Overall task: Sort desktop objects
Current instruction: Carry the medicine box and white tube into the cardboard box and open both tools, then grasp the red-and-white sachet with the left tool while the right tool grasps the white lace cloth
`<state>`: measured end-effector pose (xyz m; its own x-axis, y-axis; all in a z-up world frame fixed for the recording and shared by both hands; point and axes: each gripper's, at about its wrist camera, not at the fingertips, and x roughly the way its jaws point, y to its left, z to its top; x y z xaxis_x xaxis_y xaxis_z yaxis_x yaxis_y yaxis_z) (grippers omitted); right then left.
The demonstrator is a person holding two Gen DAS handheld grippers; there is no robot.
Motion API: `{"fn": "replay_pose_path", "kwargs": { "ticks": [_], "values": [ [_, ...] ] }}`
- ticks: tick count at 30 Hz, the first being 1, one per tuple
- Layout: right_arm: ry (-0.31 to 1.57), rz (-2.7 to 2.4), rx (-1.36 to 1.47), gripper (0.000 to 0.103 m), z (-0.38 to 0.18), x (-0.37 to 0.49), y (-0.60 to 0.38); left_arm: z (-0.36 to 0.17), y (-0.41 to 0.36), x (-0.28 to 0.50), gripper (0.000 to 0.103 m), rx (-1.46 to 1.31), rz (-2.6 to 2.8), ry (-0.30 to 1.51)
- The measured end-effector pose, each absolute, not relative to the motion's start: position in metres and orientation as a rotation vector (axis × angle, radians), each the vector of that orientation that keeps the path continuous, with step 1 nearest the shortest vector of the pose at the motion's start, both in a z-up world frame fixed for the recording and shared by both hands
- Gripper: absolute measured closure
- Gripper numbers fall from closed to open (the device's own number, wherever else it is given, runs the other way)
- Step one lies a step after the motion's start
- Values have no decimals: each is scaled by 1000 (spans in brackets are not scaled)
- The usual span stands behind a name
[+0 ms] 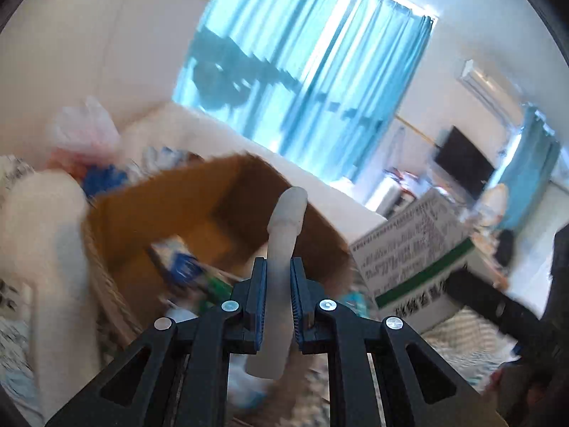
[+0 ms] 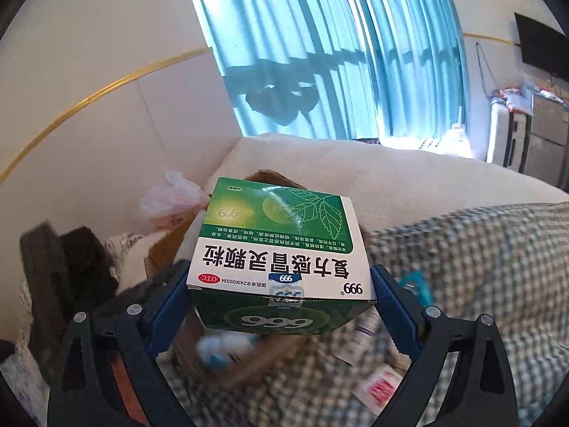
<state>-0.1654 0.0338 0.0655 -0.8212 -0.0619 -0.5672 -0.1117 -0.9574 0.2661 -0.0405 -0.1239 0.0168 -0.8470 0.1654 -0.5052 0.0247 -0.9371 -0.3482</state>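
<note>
Between left fingers — white tube.

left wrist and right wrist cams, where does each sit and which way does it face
Left wrist: on the left gripper, looking along its fingers, shut on a white tube, toward the cardboard box.
Right wrist: on the right gripper, clamping the medicine box, facing the curtain.
Shared: medicine box, cardboard box, curtain.

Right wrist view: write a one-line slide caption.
Right gripper clamps a green-and-white medicine box above a checked cloth.
</note>
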Motion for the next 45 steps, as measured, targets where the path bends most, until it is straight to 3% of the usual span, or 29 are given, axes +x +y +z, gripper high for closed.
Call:
{"fn": "replay_pose_path", "kwargs": {
  "ticks": [2, 6, 8, 9, 10, 12, 20, 28, 36, 45],
  "values": [
    [441, 2923, -958, 8, 61, -186, 26, 8, -127, -46, 90, -835, 2958, -474],
    [421, 2889, -964, 6, 54, -208, 21, -5, -133, -53, 90, -903, 2901, -521],
    [443, 2865, -954, 2, 55, -206, 26, -9, -131, -57, 86, -937, 2906, -489],
    [449, 2853, -938, 1, 58, -201, 31, -11, -129, -58, 70, -957, 2921, -468],
    [450, 2849, -923, 1, 60, -195, 36, -13, -130, -58, 38, -966, 2935, -461],
    [441, 2835, -899, 1, 66, -180, 46, -12, -133, -53, 4, -945, 2974, -489],
    [430, 2742, -902, 0, 77, -92, 100, 5, -127, -35, 1, -919, 2891, -603],
    [364, 2626, -962, 0, 52, -35, 154, -5, -36, -13, 0, -1004, 2726, -295],
    [473, 2621, -1046, 0, 8, -30, 197, -68, 58, -7, 0, -1112, 2547, 17],
    [305, 2656, -1159, 0, -24, -60, 210, -148, 89, -53, 0, -1388, 2373, 14]
  ]
}}
